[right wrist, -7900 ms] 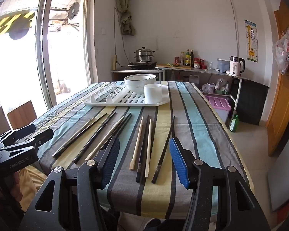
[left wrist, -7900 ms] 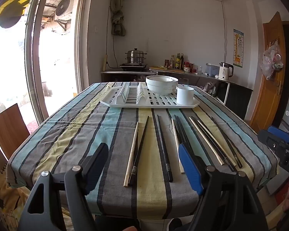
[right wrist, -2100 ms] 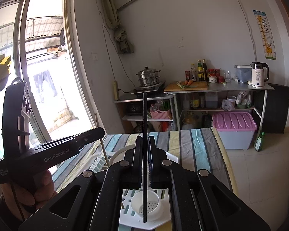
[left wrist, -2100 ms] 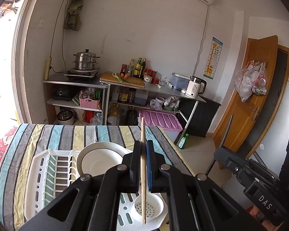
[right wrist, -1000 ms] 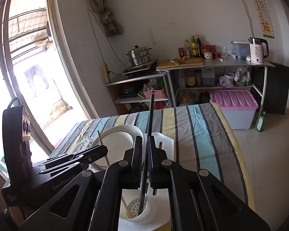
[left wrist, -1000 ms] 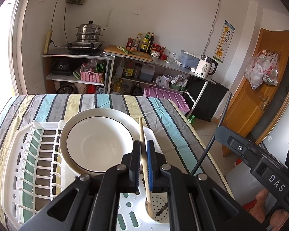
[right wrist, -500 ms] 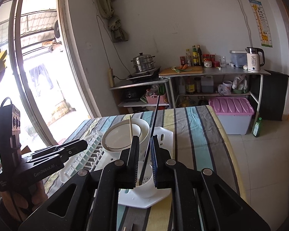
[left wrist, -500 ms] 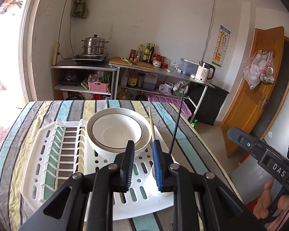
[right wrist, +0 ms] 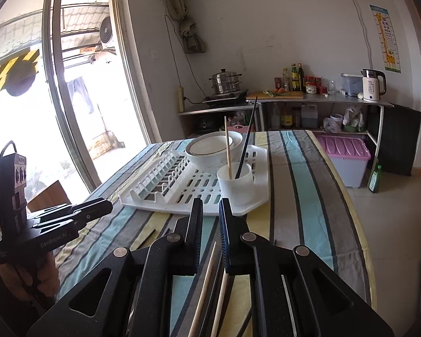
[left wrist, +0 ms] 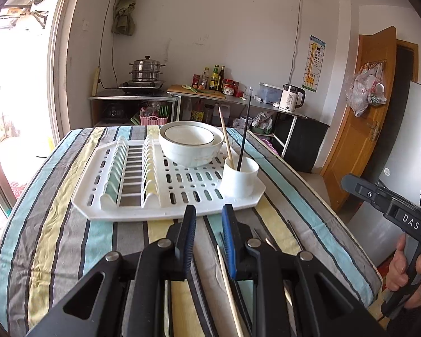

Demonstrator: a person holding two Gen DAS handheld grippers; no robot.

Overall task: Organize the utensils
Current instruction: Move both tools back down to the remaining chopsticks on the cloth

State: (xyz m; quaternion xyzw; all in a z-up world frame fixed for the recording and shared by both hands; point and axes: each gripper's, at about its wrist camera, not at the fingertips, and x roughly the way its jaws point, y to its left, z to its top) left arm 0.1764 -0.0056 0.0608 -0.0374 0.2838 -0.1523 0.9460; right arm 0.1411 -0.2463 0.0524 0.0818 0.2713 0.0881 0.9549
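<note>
Two chopsticks stood in the white utensil cup (left wrist: 239, 179): a pale wooden chopstick (left wrist: 225, 137) leaning toward the bowl, and a black chopstick (left wrist: 244, 133) near upright, tips down, long axes tilted off vertical. Cup sat at the near right corner of the white drying rack (left wrist: 132, 205), just beside the stacked white bowls (left wrist: 190, 146). Rack's plate slots were to the left of the bowls.

More chopsticks lay flat on the striped surface (left wrist: 70, 241) below both grippers, long axes running toward the rack; one wooden chopstick (right wrist: 204, 289) showed between the right fingers from above, not gripped.

Open room: bare cloth left of the rack and between rack and near edge; right surface edge close to the cup.

Left gripper (left wrist: 206, 219): fingers had just opened to a narrow gap, holding nothing. Right gripper (right wrist: 210, 210): same, narrow gap, nothing clamped. Both sat short of the rack's near edge, apart from it.
</note>
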